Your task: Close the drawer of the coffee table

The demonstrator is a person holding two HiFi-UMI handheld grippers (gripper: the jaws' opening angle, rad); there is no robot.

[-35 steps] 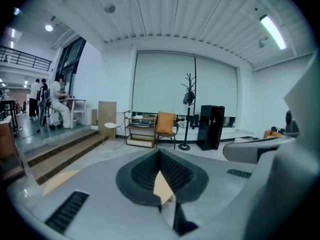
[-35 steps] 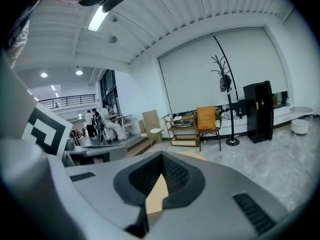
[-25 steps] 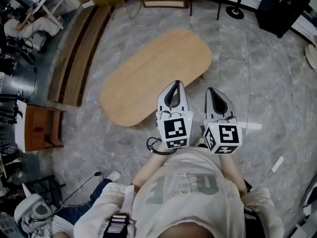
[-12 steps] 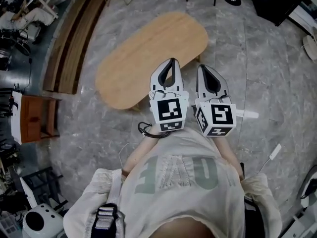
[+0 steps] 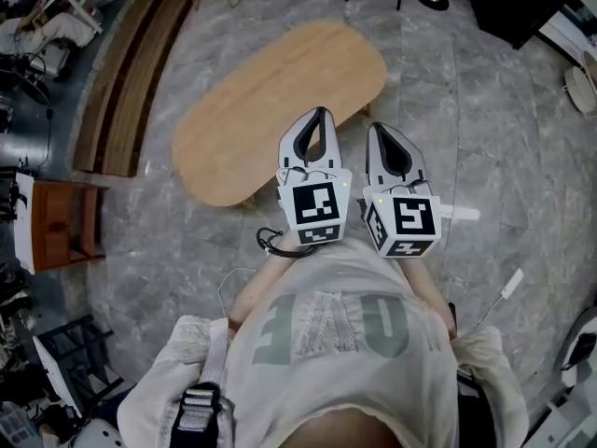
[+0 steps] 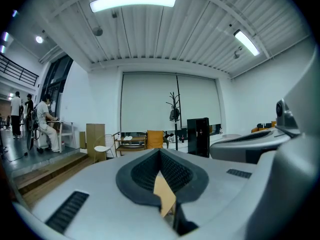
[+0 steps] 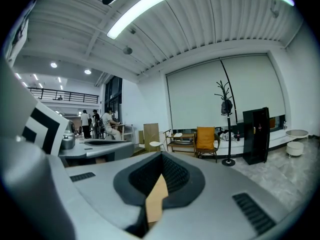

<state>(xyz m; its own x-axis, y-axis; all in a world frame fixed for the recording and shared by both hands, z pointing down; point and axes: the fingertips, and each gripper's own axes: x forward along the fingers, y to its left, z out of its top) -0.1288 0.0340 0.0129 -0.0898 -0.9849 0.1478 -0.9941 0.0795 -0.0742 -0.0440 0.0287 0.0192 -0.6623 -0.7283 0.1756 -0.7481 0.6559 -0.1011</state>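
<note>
The coffee table (image 5: 252,101) is a low oval with a light wooden top, lying aslant on the grey marble floor. No drawer shows in the head view. My left gripper (image 5: 322,112) and right gripper (image 5: 376,127) are held side by side, pointing away from me over the table's near right end. Both are shut with nothing in them. Each gripper view looks along the closed jaws, left gripper (image 6: 160,151) and right gripper (image 7: 161,155), with only a sliver of the wooden top (image 6: 165,196) showing through the gap behind the tips.
A wooden stepped platform (image 5: 121,91) runs along the left, with a small wooden cabinet (image 5: 61,227) below it. A black cabinet (image 5: 518,3) stands at the far right. Ahead are a coat stand (image 7: 225,119), an orange chair (image 7: 205,139) and people (image 7: 107,124) at desks.
In the head view both grippers sit slightly higher and further left, closer over the table's end. The person at the lower left has slipped out of view. Both grippers stay shut.
</note>
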